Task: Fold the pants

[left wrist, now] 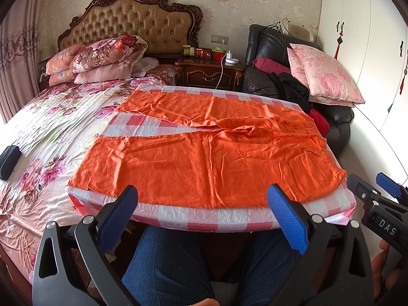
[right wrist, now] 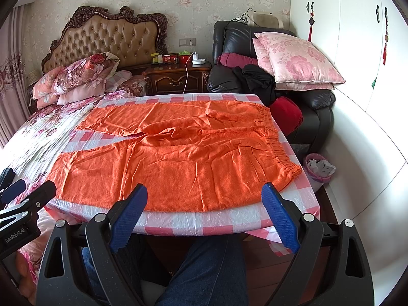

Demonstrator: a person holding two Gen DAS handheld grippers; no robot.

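Note:
Orange pants (left wrist: 204,153) lie spread flat on a table with a pink-and-white checked cloth (left wrist: 204,216). The waistband is at the right, both legs point left with a gap between them. They also show in the right wrist view (right wrist: 178,160). My left gripper (left wrist: 202,193) is open and empty, held just off the table's near edge at the pants' near hem. My right gripper (right wrist: 204,193) is open and empty too, at the same near edge further right. Each gripper shows at the edge of the other's view: the right gripper (left wrist: 377,191), the left gripper (right wrist: 23,191).
A bed with a floral cover (left wrist: 46,140) lies left of the table. A black leather armchair (right wrist: 313,107) with pink pillows and dark clothes stands at the back right. A nightstand (left wrist: 209,74) is behind. A small bin (right wrist: 318,168) stands on the floor at right. My knees are under the table.

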